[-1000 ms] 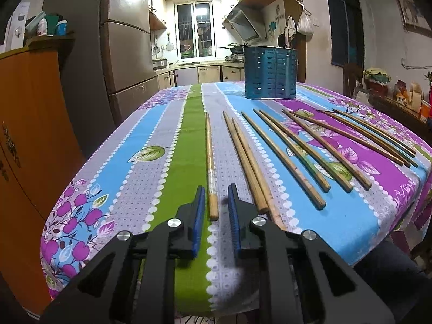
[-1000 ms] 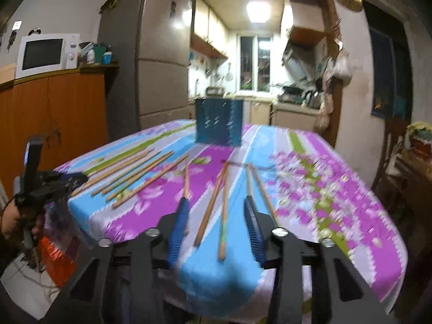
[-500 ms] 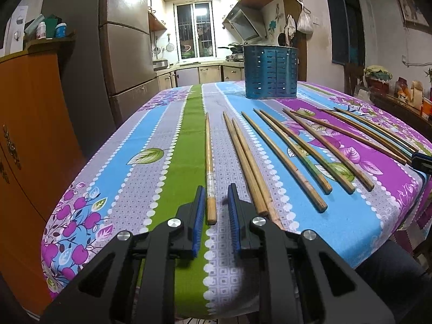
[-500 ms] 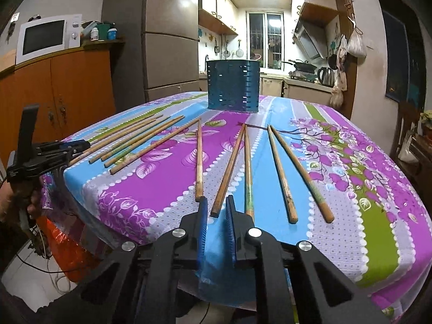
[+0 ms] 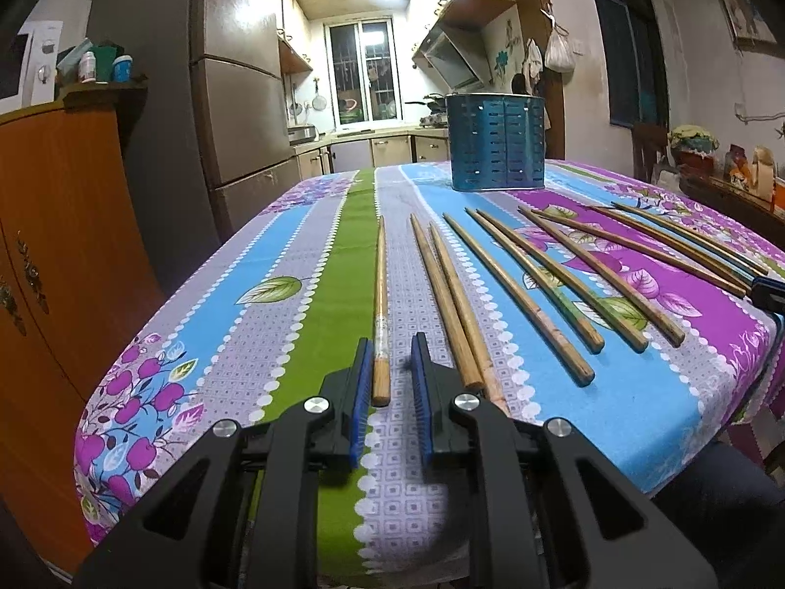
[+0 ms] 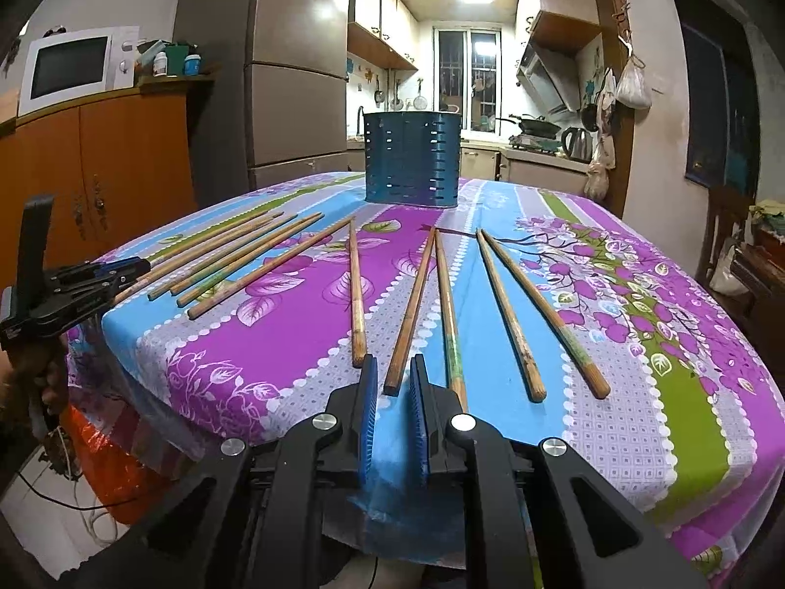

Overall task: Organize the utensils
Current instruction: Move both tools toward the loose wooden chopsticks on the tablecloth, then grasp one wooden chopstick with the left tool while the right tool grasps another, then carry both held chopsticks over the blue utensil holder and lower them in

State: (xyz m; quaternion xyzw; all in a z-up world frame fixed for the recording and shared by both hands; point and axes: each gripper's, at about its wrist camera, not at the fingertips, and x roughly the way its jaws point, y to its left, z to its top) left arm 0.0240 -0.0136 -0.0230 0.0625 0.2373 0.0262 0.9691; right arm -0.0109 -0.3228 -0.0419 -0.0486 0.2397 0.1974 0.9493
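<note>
Close over the near edge of the table [image 5: 314, 255], the left claw [image 5: 390, 383] stands narrow, its blue pads either side of the butt of the leftmost chopstick [image 5: 380, 294], which lies flat on the cloth; whether the pads actually press it I cannot tell; two more chopsticks [image 5: 449, 304] lie just beside its right finger, touching each other, and the rest fan out to the right; the blue slotted utensil holder [image 5: 495, 142] stands upright at the far end of the table, well apart from them. Likewise the right claw [image 6: 392, 383] is narrow, the end of one chopstick [image 6: 409, 314] between its pad tips and a neighbouring chopstick [image 6: 449, 314] passing close by its right finger; another [image 6: 355, 289] ends just by its left finger; a fridge [image 6: 294, 64], orange cabinet [image 6: 113, 162] and microwave [image 6: 68, 68] stand behind.
</note>
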